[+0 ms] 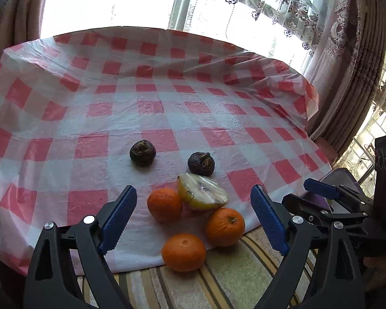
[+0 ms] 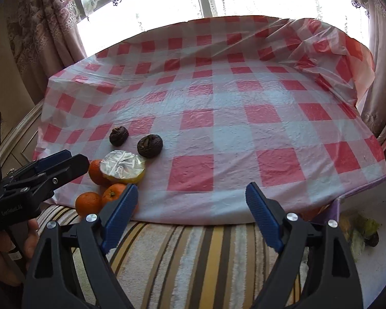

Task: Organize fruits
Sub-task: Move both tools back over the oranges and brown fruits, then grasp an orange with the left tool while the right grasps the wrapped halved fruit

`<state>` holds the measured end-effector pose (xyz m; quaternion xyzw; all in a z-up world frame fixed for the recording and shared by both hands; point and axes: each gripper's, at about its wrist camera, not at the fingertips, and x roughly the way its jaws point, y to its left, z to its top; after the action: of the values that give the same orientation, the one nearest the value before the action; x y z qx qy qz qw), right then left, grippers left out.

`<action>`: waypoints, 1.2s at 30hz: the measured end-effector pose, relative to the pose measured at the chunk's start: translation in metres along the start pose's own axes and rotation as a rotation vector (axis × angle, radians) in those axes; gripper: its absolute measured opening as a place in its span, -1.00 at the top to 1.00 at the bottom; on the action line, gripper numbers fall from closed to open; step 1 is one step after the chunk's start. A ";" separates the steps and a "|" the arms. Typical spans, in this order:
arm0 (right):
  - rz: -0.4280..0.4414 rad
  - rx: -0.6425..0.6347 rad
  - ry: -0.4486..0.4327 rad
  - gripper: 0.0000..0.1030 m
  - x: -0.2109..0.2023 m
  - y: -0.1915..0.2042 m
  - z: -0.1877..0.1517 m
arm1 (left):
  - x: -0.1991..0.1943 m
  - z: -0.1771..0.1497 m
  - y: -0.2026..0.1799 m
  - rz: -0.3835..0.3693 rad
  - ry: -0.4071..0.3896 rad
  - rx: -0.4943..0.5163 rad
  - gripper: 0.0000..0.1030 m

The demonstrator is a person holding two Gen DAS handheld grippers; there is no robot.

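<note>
Both hand-held grippers gape empty; only the right view shows the white bowl beside the oranges.

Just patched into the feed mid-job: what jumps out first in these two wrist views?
A tight cluster of fruit at the near edge of the red-and-white checked tablecloth: three oranges around a plastic-wrapped cut yellow fruit, with two dark wrinkled fruits just behind. The left gripper hovers open right over that cluster, while the right gripper hangs open over the striped cloth off to the side.
</note>
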<state>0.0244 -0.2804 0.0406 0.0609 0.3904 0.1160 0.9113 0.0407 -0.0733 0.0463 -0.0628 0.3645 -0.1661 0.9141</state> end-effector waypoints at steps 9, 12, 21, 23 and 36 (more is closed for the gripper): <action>0.047 -0.064 0.037 -0.66 0.014 0.032 0.001 | -0.018 -0.034 0.028 -0.051 0.080 -0.003 -0.42; 0.061 -0.065 0.047 -0.66 0.018 0.036 0.001 | -0.010 -0.038 0.021 -0.066 0.110 0.039 -0.32; 0.086 -0.110 0.078 -0.58 0.028 0.053 0.000 | 0.006 -0.042 0.020 -0.106 0.166 0.043 -0.14; 0.091 -0.117 0.081 -0.58 0.030 0.057 0.000 | 0.009 -0.041 0.018 -0.118 0.176 0.047 -0.09; 0.109 -0.123 0.116 -0.58 0.049 0.069 0.010 | 0.019 -0.042 0.016 -0.138 0.189 0.036 0.24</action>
<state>0.0530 -0.2014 0.0270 0.0190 0.4306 0.1927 0.8815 0.0290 -0.0641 0.0001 -0.0551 0.4409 -0.2403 0.8630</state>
